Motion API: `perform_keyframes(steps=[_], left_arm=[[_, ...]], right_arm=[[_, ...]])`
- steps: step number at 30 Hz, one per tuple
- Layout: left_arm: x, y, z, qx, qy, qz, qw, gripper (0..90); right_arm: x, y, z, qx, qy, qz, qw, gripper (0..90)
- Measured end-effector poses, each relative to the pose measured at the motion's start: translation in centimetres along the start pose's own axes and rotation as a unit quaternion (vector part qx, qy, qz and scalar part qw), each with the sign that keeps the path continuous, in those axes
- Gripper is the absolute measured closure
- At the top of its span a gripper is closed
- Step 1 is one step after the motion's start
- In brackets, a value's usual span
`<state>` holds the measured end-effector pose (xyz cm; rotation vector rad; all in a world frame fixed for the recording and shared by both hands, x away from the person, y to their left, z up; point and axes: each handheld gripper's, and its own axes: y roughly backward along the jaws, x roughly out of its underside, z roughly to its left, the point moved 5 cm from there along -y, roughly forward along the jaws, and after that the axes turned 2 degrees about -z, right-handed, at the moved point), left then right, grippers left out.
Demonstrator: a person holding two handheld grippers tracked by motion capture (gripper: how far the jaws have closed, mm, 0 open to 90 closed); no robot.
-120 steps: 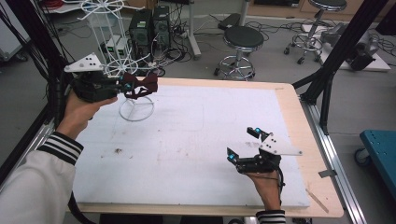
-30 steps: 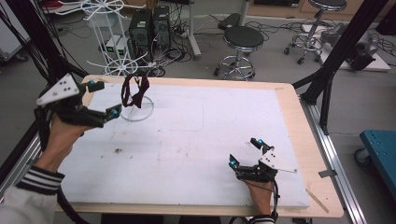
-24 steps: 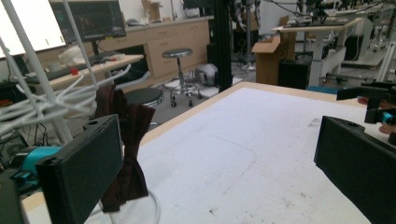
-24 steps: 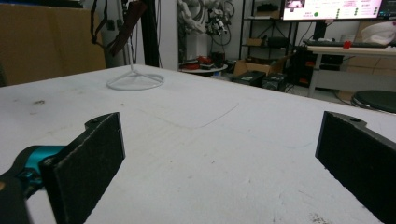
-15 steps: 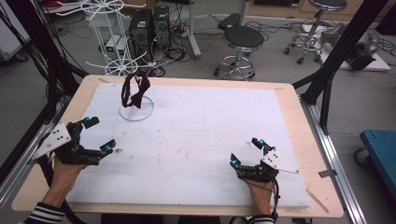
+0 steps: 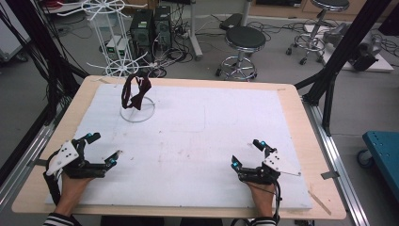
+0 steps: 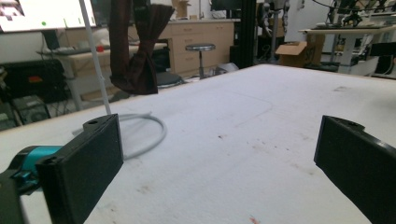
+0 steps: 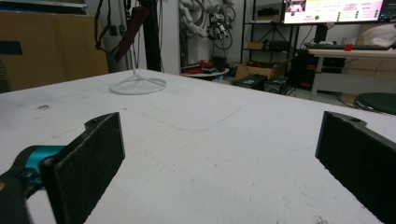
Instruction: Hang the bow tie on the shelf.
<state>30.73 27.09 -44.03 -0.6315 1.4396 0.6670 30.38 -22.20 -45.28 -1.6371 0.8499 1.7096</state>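
Note:
A dark maroon cloth (image 6: 134, 92) hangs on a white wire stand (image 6: 137, 113) at the table's far left. The same cloth (image 7: 135, 51) shows in the left gripper view, with the stand's ring base (image 7: 147, 135) on the board, and cloth (image 8: 128, 30) and stand (image 8: 137, 85) sit far off in the right gripper view. My left gripper (image 6: 103, 149) rests low at the near left, open, nothing between its jaws. At the near right, my right gripper (image 6: 247, 153) also stands open and empty on the white board (image 6: 207, 127).
The white foam board covers a wooden table (image 6: 301, 122). A taller white wire rack (image 6: 110, 33), computer towers (image 6: 150, 23) and two stools (image 6: 242, 42) stand on the floor beyond the far edge. Black frame posts (image 6: 339, 52) rise at the right.
My left gripper let go of the maroon cloth, which now hangs on the stand, and drew back from the stand to the near left edge. The right gripper barely moved.

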Motion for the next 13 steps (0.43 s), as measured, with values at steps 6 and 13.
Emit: perform_keyframes(steps=[6,13], left_arm=[[0.8,-0.2,-0.1,-0.008,-0.007,0.001,0.9999,1.7],[1.2,0.3,0.2,-0.021,0.001,-0.020,0.9996,1.7]], right_arm=[[0.0,0.0,-0.2,0.000,0.000,-0.004,1.0000,0.5],[0.0,0.2,-0.2,0.008,-0.005,-0.004,0.9999,0.6]])
